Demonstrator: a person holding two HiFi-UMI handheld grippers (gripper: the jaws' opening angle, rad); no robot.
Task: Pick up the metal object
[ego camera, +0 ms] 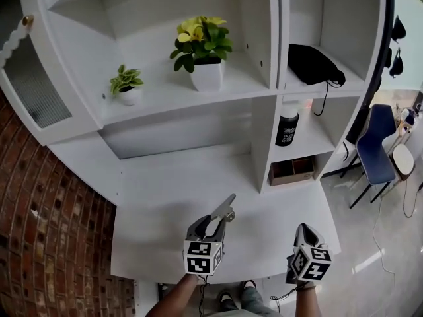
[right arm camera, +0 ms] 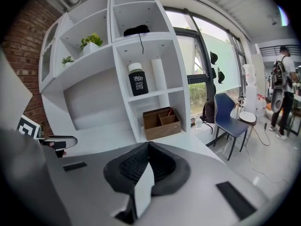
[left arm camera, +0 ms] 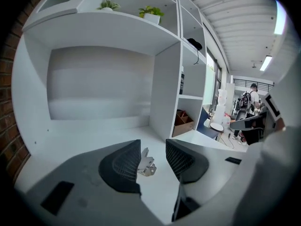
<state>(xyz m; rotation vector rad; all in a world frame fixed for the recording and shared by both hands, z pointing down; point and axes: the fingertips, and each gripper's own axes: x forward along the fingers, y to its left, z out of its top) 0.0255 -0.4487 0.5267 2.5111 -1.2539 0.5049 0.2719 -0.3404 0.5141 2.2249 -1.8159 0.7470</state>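
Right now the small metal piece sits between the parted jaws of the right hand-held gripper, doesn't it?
Not the right one: the left gripper view shows the metal piece between the parted jaws of the left hand-held gripper. The right hand-held gripper is shut and empty.

In the left gripper view the metal object [left arm camera: 146, 164] shows only in part. Its nine o'clock side is hidden behind a jaw, and whether it touches that jaw cannot be told. In the head view the left gripper [ego camera: 218, 222] covers its lower end. The print on the black bottle [ego camera: 287, 127], at two o'clock there, is too small to read. The left forearm [ego camera: 173, 300] is cut off by the bottom edge at six o'clock. A distant person [left arm camera: 248, 100], at three o'clock in the left gripper view, is too small for detail.
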